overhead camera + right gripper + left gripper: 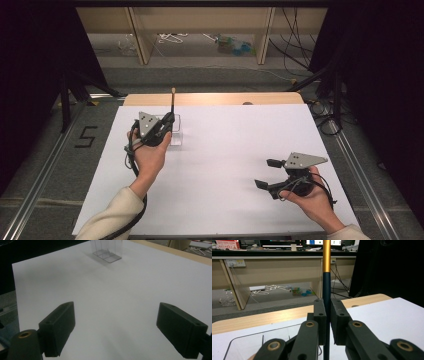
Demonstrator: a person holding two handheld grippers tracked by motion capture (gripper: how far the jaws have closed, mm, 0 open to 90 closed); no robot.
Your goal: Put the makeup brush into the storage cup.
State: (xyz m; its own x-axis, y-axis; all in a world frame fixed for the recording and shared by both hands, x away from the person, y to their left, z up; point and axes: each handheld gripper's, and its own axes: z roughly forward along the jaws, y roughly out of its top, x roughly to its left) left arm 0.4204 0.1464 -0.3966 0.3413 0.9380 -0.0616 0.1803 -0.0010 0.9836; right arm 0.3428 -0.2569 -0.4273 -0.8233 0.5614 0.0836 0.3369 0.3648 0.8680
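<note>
A thin upright pen (326,277), gold at the top and dark blue below, is clamped between the jaws of my left gripper (328,312). In the high view that left gripper (167,122) is at the table's far left, with the pen (173,100) sticking up above it. Directly under it is a clear plastic box (175,136); the pen's lower end goes down toward the box (249,340), and its tip is hidden. My right gripper (265,173) rests near the front right, open, with bare white sheet between its jaws (122,327). The clear box (106,250) shows far ahead of it.
A white sheet (225,150) covers most of the wooden table (215,98). Beyond the table's far edge are wooden shelf legs (264,35), loose cables and small clutter on the floor. Black curtains hang at both sides.
</note>
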